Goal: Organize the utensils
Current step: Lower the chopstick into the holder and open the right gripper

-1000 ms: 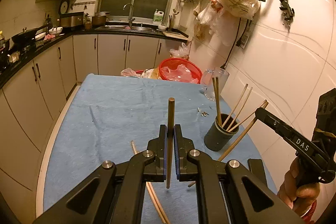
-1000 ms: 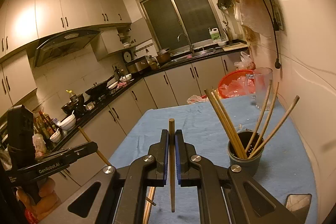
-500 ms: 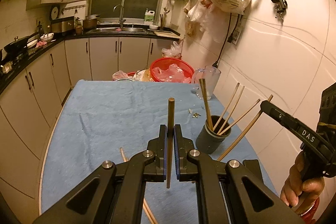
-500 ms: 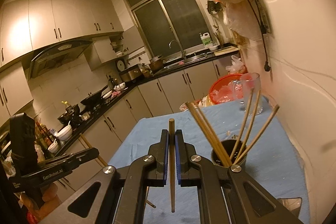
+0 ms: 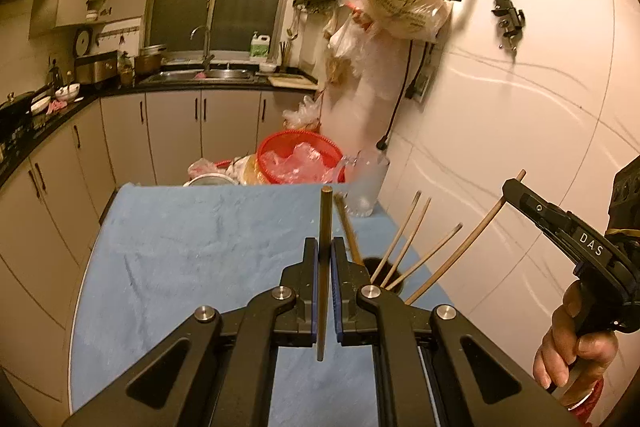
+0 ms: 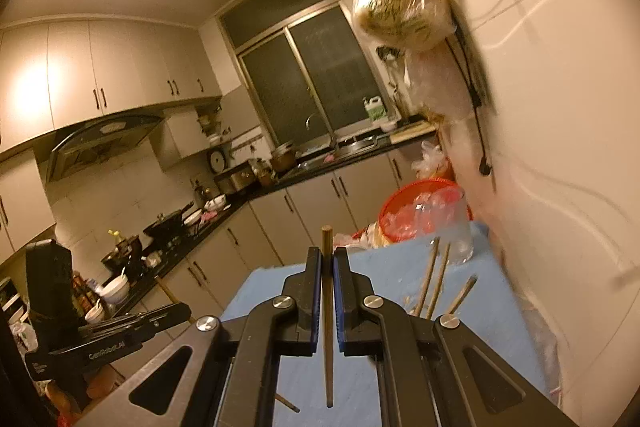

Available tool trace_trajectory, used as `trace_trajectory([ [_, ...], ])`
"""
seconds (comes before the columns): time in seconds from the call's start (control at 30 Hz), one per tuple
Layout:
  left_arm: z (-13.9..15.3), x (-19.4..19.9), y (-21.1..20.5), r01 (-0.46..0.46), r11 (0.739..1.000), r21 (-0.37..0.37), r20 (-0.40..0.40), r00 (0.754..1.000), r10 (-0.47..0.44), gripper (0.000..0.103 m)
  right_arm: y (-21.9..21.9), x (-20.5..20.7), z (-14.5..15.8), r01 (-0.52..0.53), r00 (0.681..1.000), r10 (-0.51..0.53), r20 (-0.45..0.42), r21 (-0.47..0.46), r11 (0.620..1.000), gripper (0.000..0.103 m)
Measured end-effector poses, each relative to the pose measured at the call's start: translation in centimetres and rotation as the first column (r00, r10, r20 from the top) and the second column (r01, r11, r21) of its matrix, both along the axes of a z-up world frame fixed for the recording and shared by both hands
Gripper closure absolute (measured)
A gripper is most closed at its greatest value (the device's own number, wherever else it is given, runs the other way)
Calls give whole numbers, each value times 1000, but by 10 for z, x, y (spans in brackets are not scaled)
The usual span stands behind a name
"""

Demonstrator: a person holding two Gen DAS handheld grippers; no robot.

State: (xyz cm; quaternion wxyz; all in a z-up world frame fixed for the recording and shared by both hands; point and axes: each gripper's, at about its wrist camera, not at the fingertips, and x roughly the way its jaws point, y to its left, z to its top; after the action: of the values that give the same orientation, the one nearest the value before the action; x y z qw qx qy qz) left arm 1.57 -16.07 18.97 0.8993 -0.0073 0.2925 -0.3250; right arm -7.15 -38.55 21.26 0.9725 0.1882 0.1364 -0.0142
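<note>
My left gripper (image 5: 325, 247) is shut on a wooden chopstick (image 5: 325, 215) that stands upright between its pads, above the blue cloth. Just behind its right finger sits the dark holder cup (image 5: 378, 265), mostly hidden, with several chopsticks (image 5: 404, 239) fanning out of it. My right gripper (image 6: 327, 257) is shut on another chopstick (image 6: 327, 239), also upright. In the left wrist view the right gripper (image 5: 511, 187) hangs at the right with its long pale chopstick (image 5: 472, 243) slanting down toward the cup. The left gripper (image 6: 182, 310) shows at lower left in the right wrist view.
A blue cloth (image 5: 192, 247) covers the table. At its far end stand a red basin (image 5: 298, 157) and a clear glass jug (image 5: 366, 187). The white wall (image 5: 500, 127) runs close along the right. A stick end (image 6: 286, 403) pokes out under the right gripper.
Both grippers have risen with their chopsticks still held. The cup has sunk in both views and is now partly behind the fingers. The loose chopstick on the cloth has left the left view.
</note>
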Motion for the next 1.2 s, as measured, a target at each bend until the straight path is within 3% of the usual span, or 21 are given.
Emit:
trace_trajectory([
  [0.27, 37, 5, -24, 36, 996, -80, 56, 998, -32, 97, -16, -1, 28, 91, 994, -88, 66, -43, 995, 97],
  [0.4, 42, 15, -45, 49, 993, -110, 50, 998, -44, 97, -24, 6, 30, 140, 988, -134, 78, -70, 988, 97],
  [0.8, -1, 51, -95, 23, 996, -81, -22, 999, -25, 97, -47, 41, -4, 149, 989, -150, -10, -59, 987, 97],
  [1.2, -44, 68, -101, 20, 1000, -21, -130, 991, -23, 96, -52, 68, -47, 107, 982, -112, -155, -37, 994, 93],
])
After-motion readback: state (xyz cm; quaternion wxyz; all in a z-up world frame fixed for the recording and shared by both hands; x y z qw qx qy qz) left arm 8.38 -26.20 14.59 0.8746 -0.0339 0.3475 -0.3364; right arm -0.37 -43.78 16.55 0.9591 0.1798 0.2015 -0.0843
